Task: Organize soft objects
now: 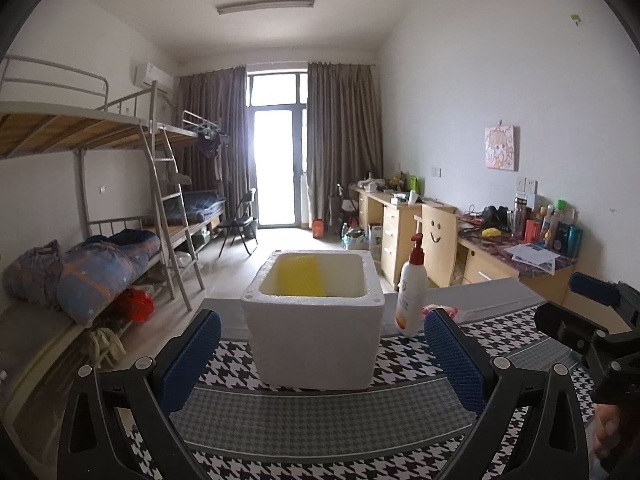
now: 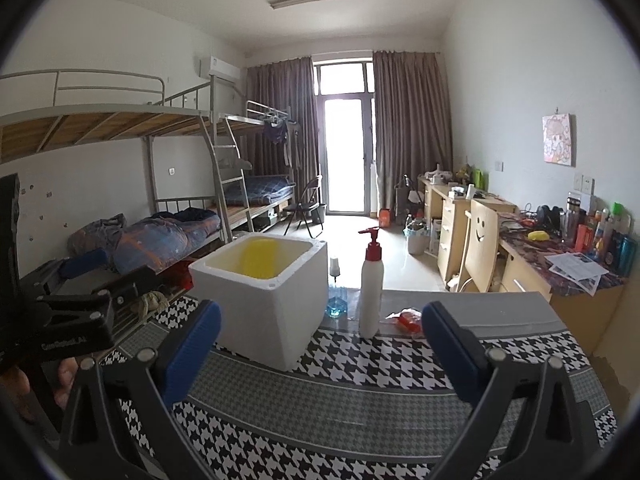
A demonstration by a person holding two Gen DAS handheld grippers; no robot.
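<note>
Already partly packed: something yellow lies in the box, while a red-and-clear packet waits on the table.

Inside the open white foam box (image 1: 314,320), which stands on the black-and-white houndstooth table mat (image 2: 360,364), a flat yellow object (image 1: 298,276) lies against the inner wall; whether it is soft I cannot tell. Just right of the box stands a white pump bottle with a red top (image 2: 371,280), and beside that lies a small crumpled red-and-clear packet (image 2: 408,318), likely what is left to put away. A blue-tinted glass bottle (image 2: 335,300) sits behind the box. Both the left gripper (image 1: 322,354) and the right gripper (image 2: 320,354) hover with blue-padded jaws spread wide and nothing between them, so the remaining pickup looks not yet begun.
</note>
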